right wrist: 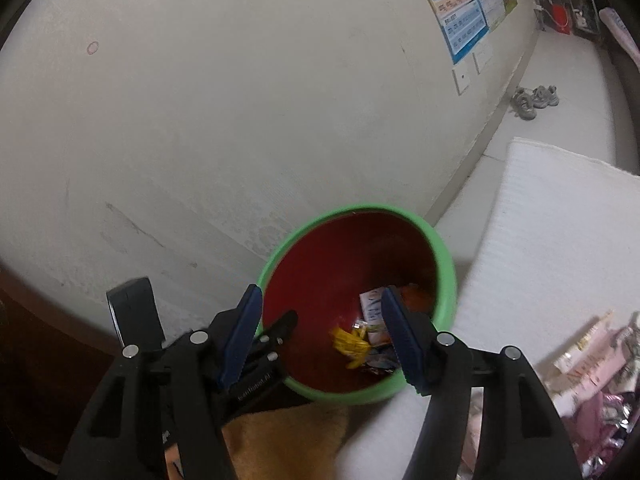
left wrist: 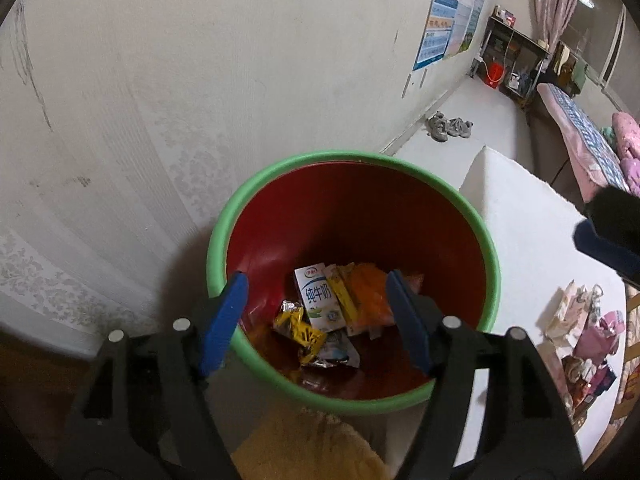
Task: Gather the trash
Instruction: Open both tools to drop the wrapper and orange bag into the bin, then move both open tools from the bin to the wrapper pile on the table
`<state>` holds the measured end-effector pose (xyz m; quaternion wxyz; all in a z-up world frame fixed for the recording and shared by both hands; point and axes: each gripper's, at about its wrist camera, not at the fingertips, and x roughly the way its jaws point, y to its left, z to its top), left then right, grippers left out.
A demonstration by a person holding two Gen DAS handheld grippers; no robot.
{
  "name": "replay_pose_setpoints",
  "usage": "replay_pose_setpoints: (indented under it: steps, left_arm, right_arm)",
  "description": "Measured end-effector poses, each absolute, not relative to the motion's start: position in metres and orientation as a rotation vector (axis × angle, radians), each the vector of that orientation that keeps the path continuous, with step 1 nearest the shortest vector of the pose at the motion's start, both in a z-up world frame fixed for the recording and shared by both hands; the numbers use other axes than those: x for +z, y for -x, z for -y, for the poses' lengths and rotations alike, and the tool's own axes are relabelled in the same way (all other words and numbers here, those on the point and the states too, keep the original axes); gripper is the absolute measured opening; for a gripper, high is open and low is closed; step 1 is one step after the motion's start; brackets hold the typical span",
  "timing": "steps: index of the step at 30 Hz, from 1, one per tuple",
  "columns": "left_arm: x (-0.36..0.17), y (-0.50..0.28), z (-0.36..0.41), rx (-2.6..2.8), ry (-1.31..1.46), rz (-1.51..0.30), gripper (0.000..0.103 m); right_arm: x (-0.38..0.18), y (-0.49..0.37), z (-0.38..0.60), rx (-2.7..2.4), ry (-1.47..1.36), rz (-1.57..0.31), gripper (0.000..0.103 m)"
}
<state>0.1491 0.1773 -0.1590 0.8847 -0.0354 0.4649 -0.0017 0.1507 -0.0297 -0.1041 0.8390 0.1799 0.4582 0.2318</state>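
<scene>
Pale, scuffed wall (left wrist: 160,100) filled most of the left wrist view, with a bed (left wrist: 592,140) and a pair of shoes (left wrist: 450,126) on the floor well beyond. Against that wall stood the bin (left wrist: 216,248), red inside with a green rim. At its bottom lay a milk carton (left wrist: 318,298), a yellow wrapper (left wrist: 298,326) and an orange packet (left wrist: 368,296), touching one another in a loose heap. The left gripper (left wrist: 316,320) hung over the near rim with its blue pads well apart and nothing between them. At the right edge a dark shape with a blue pad showed, probably the right gripper. Beside the bin, a white worktop (left wrist: 528,240) carried more litter (left wrist: 580,328) at its far right.

From the right wrist, the same wall (right wrist: 240,120) curved behind the bin (right wrist: 446,280), and the yellow wrapper (right wrist: 350,344) showed inside. The right gripper (right wrist: 320,340) was also spread, empty, aimed at the bin's near side. Part of the left gripper (right wrist: 260,368) sat just under its left finger, very close.

The trash seemed safely in. The risk I saw was in withdrawing: the two tools were crowded together over one rim, so a careless pull could knock them against each other or catch the rim and tip the light bin. More litter waited on the worktop (right wrist: 560,220).
</scene>
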Motion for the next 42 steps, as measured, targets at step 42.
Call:
replay_pose_setpoints:
  steps: [42]
  left_arm:
    - [-0.136,-0.028,-0.025,-0.226,-0.044,-1.011,0.074]
  right_arm:
    - [-0.177,-0.055,0.315,0.14,0.006,-1.28,0.071]
